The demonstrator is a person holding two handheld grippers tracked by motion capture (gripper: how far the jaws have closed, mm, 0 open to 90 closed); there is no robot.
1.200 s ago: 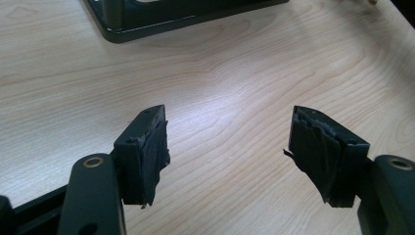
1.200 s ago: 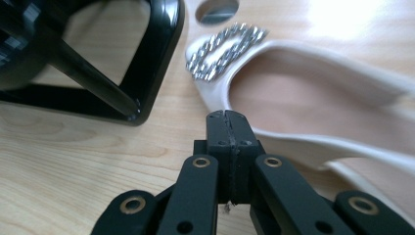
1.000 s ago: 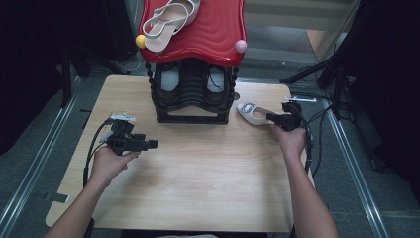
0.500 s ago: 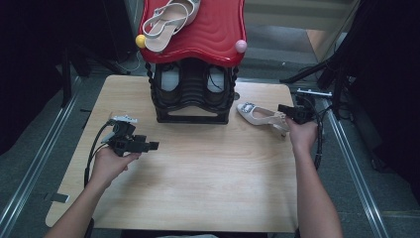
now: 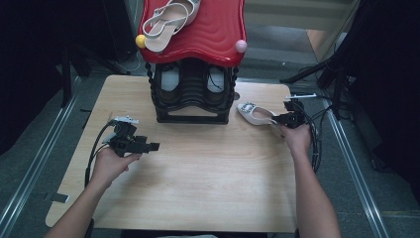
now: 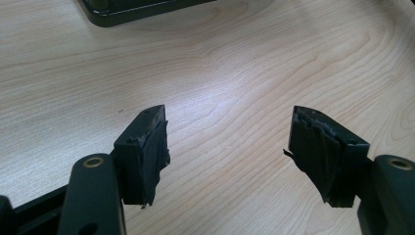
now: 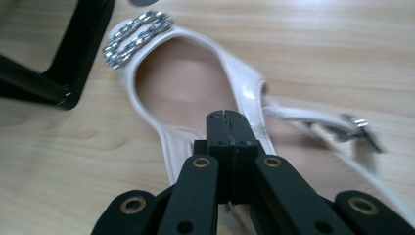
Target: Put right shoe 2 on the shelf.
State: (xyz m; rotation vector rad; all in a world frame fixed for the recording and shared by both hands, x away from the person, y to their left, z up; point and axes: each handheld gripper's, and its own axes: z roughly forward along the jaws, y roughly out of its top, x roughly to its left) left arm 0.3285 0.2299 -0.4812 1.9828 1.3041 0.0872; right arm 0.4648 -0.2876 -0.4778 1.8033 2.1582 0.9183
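Since the earlier frames your right gripper [image 5: 278,119] has drawn the white shoe [image 5: 253,113] slightly away from the black shoe rack [image 5: 192,94], toward the tabletop's [image 5: 198,198] right edge. Its jaws are pressed fully together at the shoe's side wall; whether the thin edge is actually pinched between them cannot be told. The shoe lies on the tabletop just right of the rack, jewelled toe [image 7: 137,35] toward it. Your left gripper [image 6: 227,152] hangs wide open over bare wood, holding nothing. The matching sandal [image 5: 171,22] already rests on the red top shelf [image 5: 218,34]; this one appears not yet placed. No brand, label or writing is legible.
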